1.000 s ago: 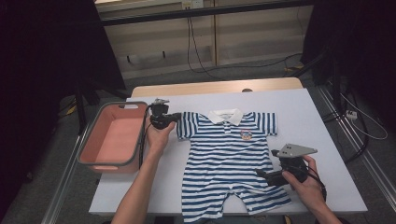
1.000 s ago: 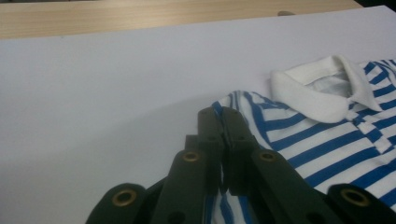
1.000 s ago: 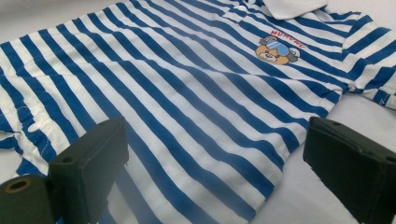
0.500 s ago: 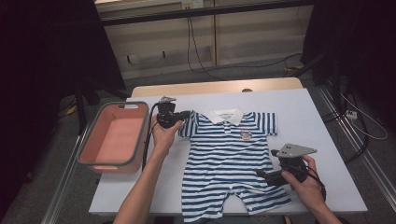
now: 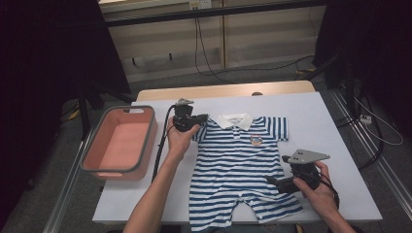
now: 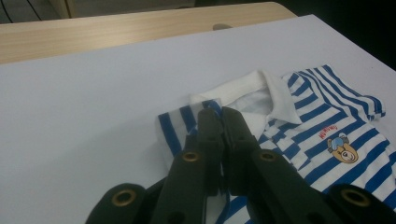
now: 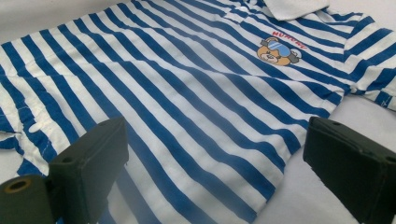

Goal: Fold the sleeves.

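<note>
- High view: striped romper (image 5: 238, 170) lies flat, front up, on the white table (image 5: 330, 126), collar toward the far edge, legs toward the person.
- Left gripper (image 5: 197, 119) sits at the romper's left shoulder, beside the white collar (image 5: 234, 120); the person's left hand (image 5: 180, 141) wraps its body, cable trailing down along the forearm.
- Right gripper (image 5: 272, 180) is low over the romper's right side near the hip, held by the right hand (image 5: 318, 191); grey three-cornered plate on top.
- Pink bin (image 5: 104, 160) stands at the table's left edge, just beside the left forearm, apart from the romper.
- Left gripper view: jaws together, no gap visible between them, tips lying over the striped sleeve (image 6: 175, 128) by the shoulder seam. Cloth edge runs under the tips (whether any fabric is actually pinched between them, cannot tell).
- Collar (image 6: 261, 91) just beyond the tips; bear badge (image 6: 340, 147) off to the right on the chest. Bare table surface to the left, wooden edge (image 6: 116, 28) at the far side.
- Right gripper view: jaws wide apart, one block at bottom left, the other at bottom right, nothing between them but the cloth lying below.
- Striped body of the romper (image 7: 187, 107) spreads flat under and ahead of the jaws; bear badge (image 7: 279, 50) farther off near the top right; the romper's side edge passes between the jaws, with bare table under the right-hand one.
</note>
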